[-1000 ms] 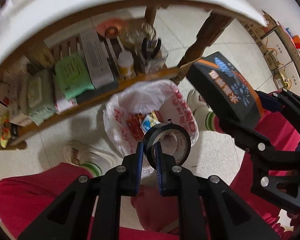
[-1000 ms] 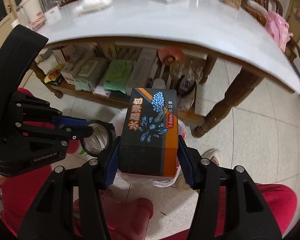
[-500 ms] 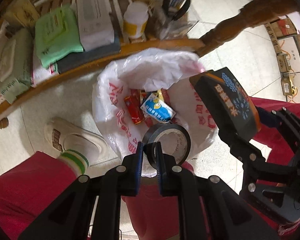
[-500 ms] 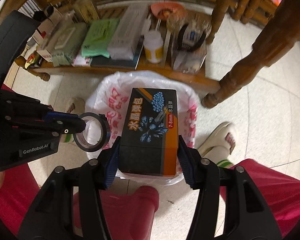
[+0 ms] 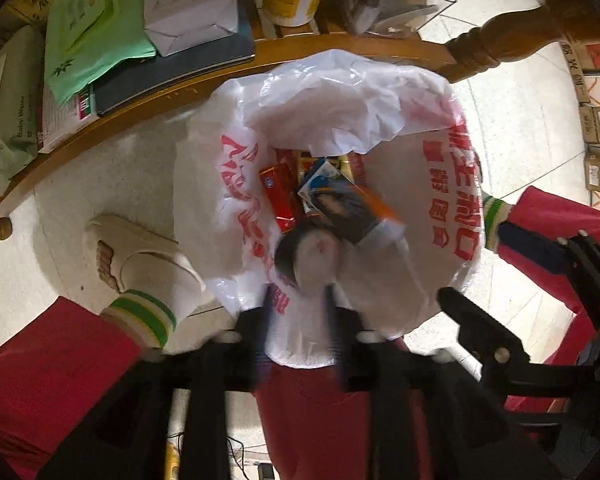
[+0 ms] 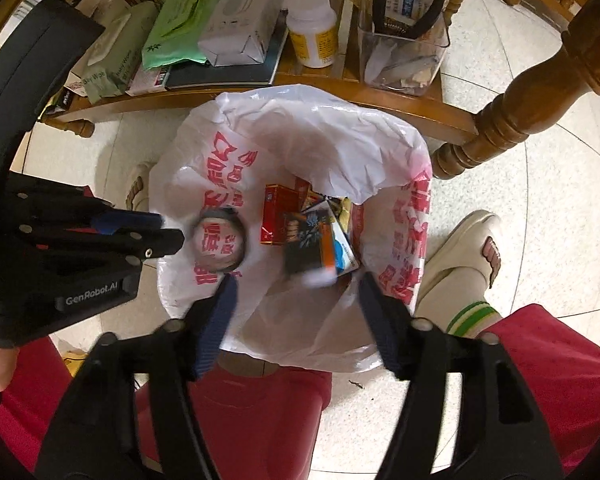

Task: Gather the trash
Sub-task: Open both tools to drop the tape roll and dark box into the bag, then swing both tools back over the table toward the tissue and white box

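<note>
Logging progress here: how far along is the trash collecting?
Done: a red packet and wrappers lie in the white trash bag. In hand: nothing; the left gripper and right gripper are open, the black box and tape roll blurred at the bag's mouth. Left: no more loose trash shows here.

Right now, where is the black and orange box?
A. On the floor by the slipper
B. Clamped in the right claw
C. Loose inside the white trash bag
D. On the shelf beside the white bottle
C: the box is blurred inside the bag, clear of the right claw, whose fingers are spread with nothing between them.
</note>
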`<state>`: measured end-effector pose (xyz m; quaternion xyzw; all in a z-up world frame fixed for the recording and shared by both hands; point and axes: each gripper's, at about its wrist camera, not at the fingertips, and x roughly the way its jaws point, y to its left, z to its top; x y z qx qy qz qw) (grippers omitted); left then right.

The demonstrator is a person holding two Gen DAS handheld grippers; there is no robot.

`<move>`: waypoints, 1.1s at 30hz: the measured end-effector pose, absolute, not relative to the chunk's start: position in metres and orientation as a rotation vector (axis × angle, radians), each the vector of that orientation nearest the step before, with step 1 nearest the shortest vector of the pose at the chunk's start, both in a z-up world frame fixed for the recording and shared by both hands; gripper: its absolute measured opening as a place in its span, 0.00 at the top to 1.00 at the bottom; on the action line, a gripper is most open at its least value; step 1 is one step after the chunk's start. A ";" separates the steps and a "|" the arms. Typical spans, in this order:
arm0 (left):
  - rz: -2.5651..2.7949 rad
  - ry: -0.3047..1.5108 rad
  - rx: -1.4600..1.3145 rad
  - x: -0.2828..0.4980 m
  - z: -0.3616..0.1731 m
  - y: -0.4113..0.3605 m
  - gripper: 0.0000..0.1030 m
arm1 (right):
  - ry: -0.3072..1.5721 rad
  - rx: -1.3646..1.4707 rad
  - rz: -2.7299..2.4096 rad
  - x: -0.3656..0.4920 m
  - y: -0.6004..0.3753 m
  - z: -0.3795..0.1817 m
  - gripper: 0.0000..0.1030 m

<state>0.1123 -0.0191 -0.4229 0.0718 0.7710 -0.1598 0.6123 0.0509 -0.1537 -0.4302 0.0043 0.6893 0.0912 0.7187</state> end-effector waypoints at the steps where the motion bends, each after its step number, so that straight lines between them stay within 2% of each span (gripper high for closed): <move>1: -0.366 1.768 0.166 0.113 -0.421 -0.018 0.49 | 1.522 0.012 0.201 0.051 -0.154 -0.430 0.38; 4: -0.368 1.747 0.177 0.112 -0.416 -0.019 0.43 | 1.512 0.016 0.197 0.051 -0.156 -0.427 0.38; 12: -0.321 1.731 0.168 0.104 -0.393 -0.010 0.36 | 1.458 -0.012 0.221 0.043 -0.151 -0.402 0.37; 14: -0.308 1.702 0.189 0.096 -0.372 -0.003 0.36 | 1.434 -0.009 0.229 0.038 -0.152 -0.385 0.35; 15: -0.309 1.686 0.193 0.092 -0.363 -0.001 0.34 | 1.409 -0.006 0.235 0.034 -0.153 -0.369 0.31; 19: -0.320 1.609 0.187 0.076 -0.301 0.018 0.26 | 1.289 -0.021 0.272 0.025 -0.161 -0.298 0.18; 23: -0.299 1.501 0.173 0.081 -0.209 0.040 0.19 | 1.158 -0.049 0.319 0.035 -0.171 -0.209 0.12; 25: -0.278 1.442 0.169 0.090 -0.170 0.046 0.13 | 1.098 -0.087 0.328 0.044 -0.173 -0.170 0.06; 30: -0.207 1.332 0.151 0.127 -0.078 0.064 0.08 | 1.033 -0.055 0.327 0.082 -0.185 -0.083 0.06; 33: -0.175 1.338 0.121 0.152 -0.045 0.071 0.08 | 1.044 0.047 0.347 0.110 -0.192 -0.050 0.06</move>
